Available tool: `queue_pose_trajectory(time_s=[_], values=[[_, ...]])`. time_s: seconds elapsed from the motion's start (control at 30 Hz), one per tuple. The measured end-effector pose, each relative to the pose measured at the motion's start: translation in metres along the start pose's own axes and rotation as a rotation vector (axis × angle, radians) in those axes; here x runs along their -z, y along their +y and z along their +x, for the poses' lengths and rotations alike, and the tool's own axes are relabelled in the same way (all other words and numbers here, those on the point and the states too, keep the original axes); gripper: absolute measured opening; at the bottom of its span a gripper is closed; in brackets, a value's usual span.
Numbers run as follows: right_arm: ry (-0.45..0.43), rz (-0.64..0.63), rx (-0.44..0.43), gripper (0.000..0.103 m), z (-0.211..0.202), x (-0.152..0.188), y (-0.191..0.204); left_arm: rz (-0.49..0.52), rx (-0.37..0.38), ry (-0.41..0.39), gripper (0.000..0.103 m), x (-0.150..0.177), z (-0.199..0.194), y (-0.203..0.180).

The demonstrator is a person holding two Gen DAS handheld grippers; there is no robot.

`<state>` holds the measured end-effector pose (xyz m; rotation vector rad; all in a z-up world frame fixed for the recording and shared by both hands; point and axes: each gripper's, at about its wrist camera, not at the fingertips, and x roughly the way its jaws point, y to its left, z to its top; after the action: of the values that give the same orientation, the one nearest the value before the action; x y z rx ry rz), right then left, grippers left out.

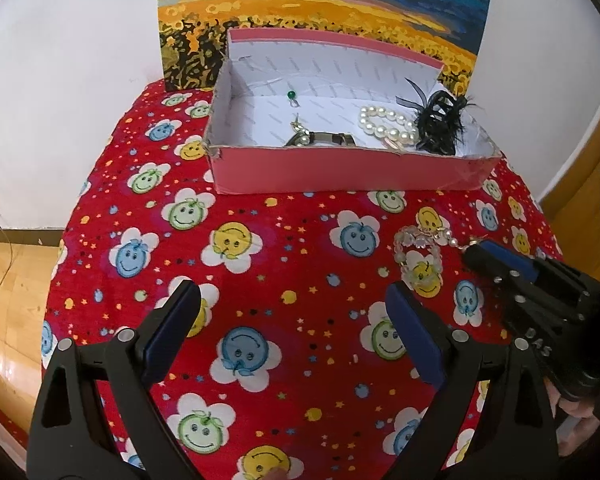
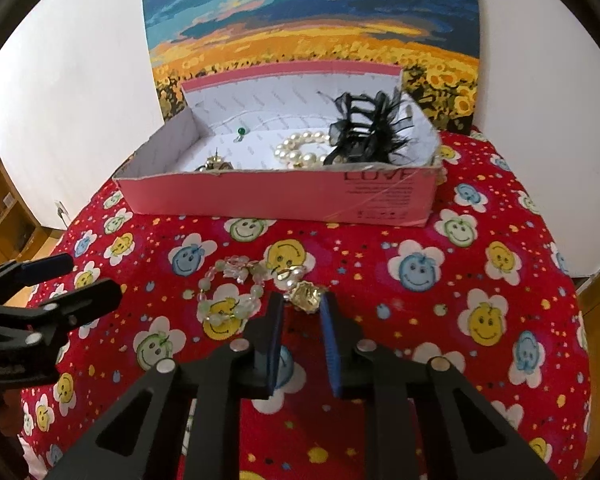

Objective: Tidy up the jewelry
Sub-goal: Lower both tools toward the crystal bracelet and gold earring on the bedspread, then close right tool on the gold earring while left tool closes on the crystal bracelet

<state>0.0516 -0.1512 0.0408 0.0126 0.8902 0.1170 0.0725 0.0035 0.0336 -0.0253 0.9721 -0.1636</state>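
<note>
On top of the round table with the red smiley-flower cloth [image 2: 440, 320], the landmark is the pink cardboard box with white lining [image 2: 276, 196], standing at the far side against a sunflower-field painting [image 2: 312, 36]. Inside the box I count four things: one black feathery hair claw [image 2: 364, 128] at its right end, one white pearl bracelet [image 2: 300, 152] just beside that, one dark buckle-like piece [image 1: 320, 139] near the front wall, and one green-headed pin [image 2: 241, 131] toward the back. In front of the box, two pieces lie on the cloth: one pale green bead bracelet [image 2: 224, 300] and one small gold ornament [image 2: 306, 296] right next to it. Right gripper [image 2: 302, 306] has its jaws nearly pressed together around that gold ornament, so I'd say it's the pick-up step; next comes a lift over the box's front wall. Left gripper [image 1: 296, 328] hangs spread wide, holding nothing.
</note>
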Motion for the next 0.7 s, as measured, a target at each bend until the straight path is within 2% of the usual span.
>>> queue_pose_trajectory(time_s=[0.53, 0.7], values=[[-0.087, 0.076, -0.035, 0.021, -0.048, 0.005, -0.038, 0.068, 0.077, -0.011, 0.091, 0.002, 0.011, -0.036], [-0.105, 0.079, -0.051, 0.021, -0.056, 0.006, -0.045, 0.106, 0.09, -0.011, 0.078, 0.0, 0.017, -0.053]])
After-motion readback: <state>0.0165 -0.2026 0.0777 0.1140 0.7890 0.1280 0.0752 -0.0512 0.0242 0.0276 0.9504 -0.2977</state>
